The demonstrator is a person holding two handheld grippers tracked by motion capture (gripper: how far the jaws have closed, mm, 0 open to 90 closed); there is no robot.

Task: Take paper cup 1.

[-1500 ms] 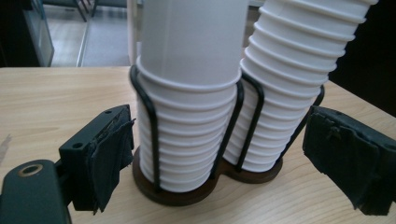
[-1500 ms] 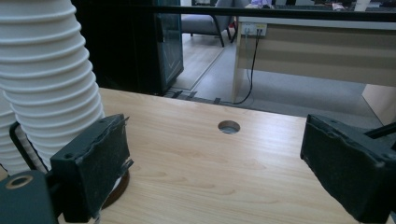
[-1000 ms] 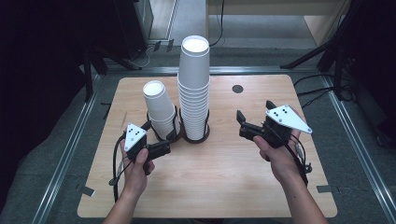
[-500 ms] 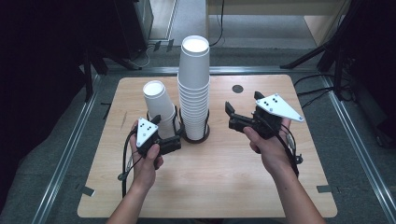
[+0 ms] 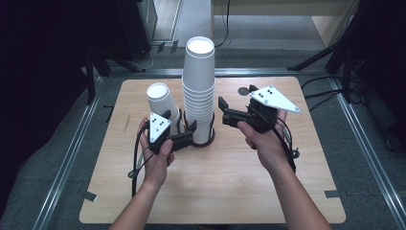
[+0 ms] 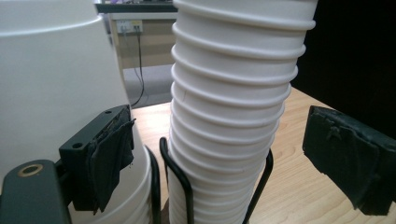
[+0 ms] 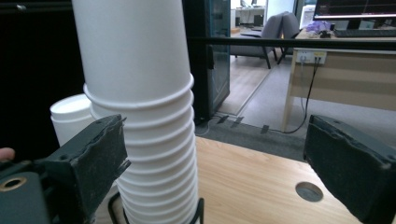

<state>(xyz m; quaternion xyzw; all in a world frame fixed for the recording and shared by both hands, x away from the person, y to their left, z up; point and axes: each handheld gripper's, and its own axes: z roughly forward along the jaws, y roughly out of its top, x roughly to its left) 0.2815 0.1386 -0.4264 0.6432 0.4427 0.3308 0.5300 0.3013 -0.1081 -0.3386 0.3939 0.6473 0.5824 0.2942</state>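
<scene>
A tall stack of white paper cups (image 5: pixel 199 91) stands mid-table in a black wire holder (image 5: pixel 205 140). A shorter stack (image 5: pixel 161 98) stands just to its left. My left gripper (image 5: pixel 184 130) is open at the foot of the tall stack (image 6: pixel 229 116). One of its pads (image 6: pixel 109 158) lies against the shorter stack (image 6: pixel 51 93) and the other is out to the right. My right gripper (image 5: pixel 224 112) is open too, just right of the tall stack (image 7: pixel 140 93) at mid-height. The stack stands near the right gripper's left pad (image 7: pixel 93 163), with nothing held.
The wooden table (image 5: pixel 230 191) has bare room in front and a round hole (image 5: pixel 243 90) at the back right. Metal rails (image 5: pixel 72 158) run along both sides. Cables trail from each gripper. A desk and chairs (image 7: pixel 280 28) stand beyond the table.
Both grippers have moved inward toward the tall stack: the left one to the right and forward, the right one to the left. The cups have not moved.
</scene>
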